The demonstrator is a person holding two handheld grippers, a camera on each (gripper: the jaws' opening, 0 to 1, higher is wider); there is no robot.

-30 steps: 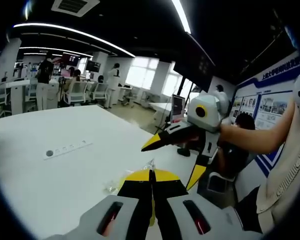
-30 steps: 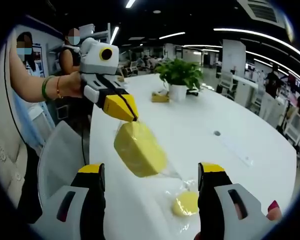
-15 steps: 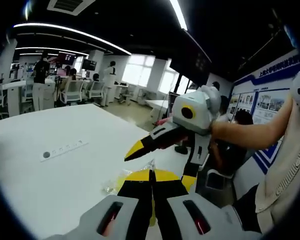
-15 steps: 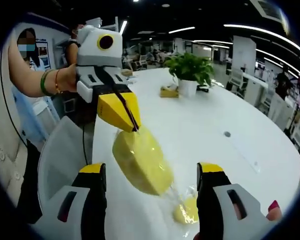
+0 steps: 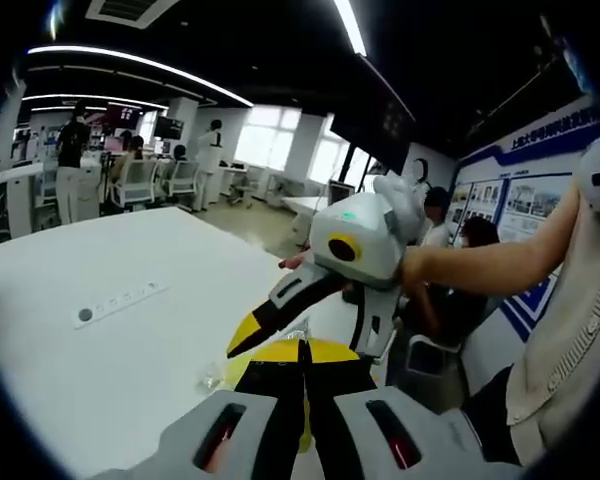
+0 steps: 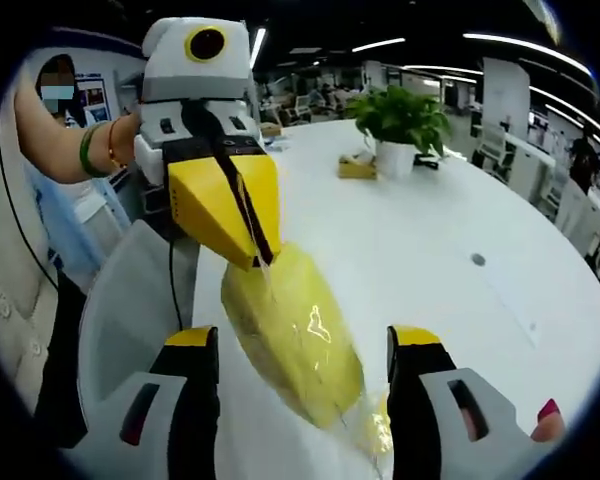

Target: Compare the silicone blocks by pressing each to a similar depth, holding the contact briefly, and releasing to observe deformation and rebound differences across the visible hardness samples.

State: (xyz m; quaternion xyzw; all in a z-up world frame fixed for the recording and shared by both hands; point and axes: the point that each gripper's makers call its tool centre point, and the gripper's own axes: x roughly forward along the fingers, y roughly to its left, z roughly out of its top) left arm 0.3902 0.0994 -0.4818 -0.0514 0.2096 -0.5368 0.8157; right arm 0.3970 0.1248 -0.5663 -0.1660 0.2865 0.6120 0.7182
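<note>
Above the near edge of the white desk (image 6: 460, 220), the left tongs (image 6: 262, 258) hang with their yellow jaws pressed together, pinching the top edge of a clear bag that holds a large yellow silicone block (image 6: 295, 335). The block dangles tilted in the right gripper view, between the right tongs' (image 6: 302, 350) two black-and-yellow jaws — these stand wide apart and hold nothing, neither one visibly touching the bag. A second, smaller yellow piece (image 6: 378, 432) lies low on the desk just behind the block, partly hidden. A potted plant (image 6: 400, 125) stands farther back on the desk. In the left gripper view the closed jaws rise from the bottom — yellow of the block (image 5: 320, 352) showing past their tips — and the right tongs (image 5: 242, 340) come in from the right, held by a hand (image 5: 412, 280).
</note>
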